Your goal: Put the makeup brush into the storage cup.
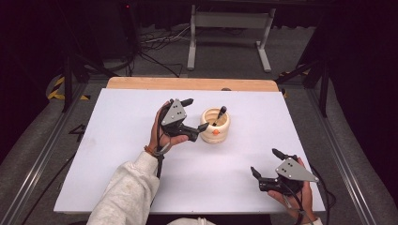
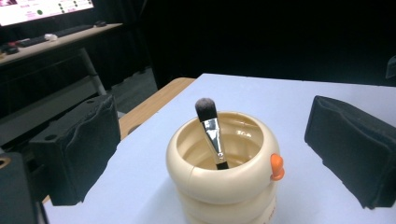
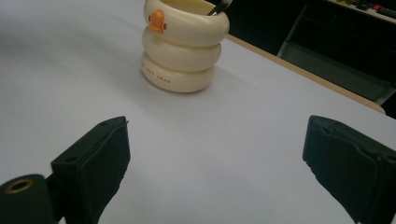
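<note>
Left gripper (image 1: 194, 114) held mid-table, raised off the surface, jaws spread wide, pointing right; grey plate on top, cable trailing under the wrist. Left hand (image 1: 162, 133) wrapped around its grip, forearm in a light sleeve (image 1: 126, 190) entering from the bottom edge. Right gripper (image 1: 265, 161) low at the near right corner, jaws wide apart, aimed left and away. Right hand (image 1: 300, 190) clasping it from behind, wrist at the bottom edge.

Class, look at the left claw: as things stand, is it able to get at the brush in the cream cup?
Probably yes: the left claw is open beside the cup, and the brush stands exposed above the rim.
</note>
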Action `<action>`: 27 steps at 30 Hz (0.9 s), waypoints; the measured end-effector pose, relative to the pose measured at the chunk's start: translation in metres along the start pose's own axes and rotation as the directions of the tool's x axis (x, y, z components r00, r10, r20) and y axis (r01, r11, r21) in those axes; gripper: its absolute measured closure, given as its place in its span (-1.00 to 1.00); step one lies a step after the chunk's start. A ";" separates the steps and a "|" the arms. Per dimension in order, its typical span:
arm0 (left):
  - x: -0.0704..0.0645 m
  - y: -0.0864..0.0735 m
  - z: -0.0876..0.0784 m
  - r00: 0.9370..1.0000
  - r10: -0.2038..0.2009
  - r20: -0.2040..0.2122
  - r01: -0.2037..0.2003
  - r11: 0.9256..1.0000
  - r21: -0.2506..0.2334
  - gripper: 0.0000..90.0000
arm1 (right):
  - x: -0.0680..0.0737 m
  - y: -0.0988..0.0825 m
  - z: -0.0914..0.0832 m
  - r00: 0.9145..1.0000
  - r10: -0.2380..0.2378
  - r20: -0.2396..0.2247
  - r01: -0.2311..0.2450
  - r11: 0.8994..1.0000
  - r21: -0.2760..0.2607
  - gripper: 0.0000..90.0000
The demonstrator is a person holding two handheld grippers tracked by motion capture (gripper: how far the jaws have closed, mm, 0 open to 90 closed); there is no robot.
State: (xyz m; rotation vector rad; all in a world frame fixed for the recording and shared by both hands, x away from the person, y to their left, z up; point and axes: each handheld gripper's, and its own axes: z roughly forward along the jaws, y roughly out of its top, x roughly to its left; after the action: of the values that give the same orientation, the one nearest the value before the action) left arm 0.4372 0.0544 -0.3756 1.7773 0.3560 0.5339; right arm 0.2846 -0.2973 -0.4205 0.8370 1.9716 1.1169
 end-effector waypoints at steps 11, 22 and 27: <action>0.000 -0.002 -0.016 0.999 0.032 -0.024 -0.032 0.999 0.001 -0.92 | 0.000 0.000 0.000 1.000 0.001 0.002 -0.001 1.000 0.001 -0.81; -0.002 -0.005 -0.031 0.998 0.057 -0.023 -0.057 0.998 0.014 -0.94 | 0.001 0.000 0.000 1.000 0.000 0.003 0.000 1.000 0.001 -0.81; -0.002 -0.005 -0.040 0.997 0.075 -0.030 -0.075 0.997 0.010 -0.94 | 0.001 0.000 0.000 1.000 0.000 0.001 0.000 1.000 0.002 -0.81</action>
State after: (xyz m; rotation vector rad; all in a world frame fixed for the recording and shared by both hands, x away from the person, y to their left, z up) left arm 0.4147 0.0877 -0.3729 1.7981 0.3137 0.6142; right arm 0.2841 -0.2964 -0.4207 0.8382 1.9723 1.1141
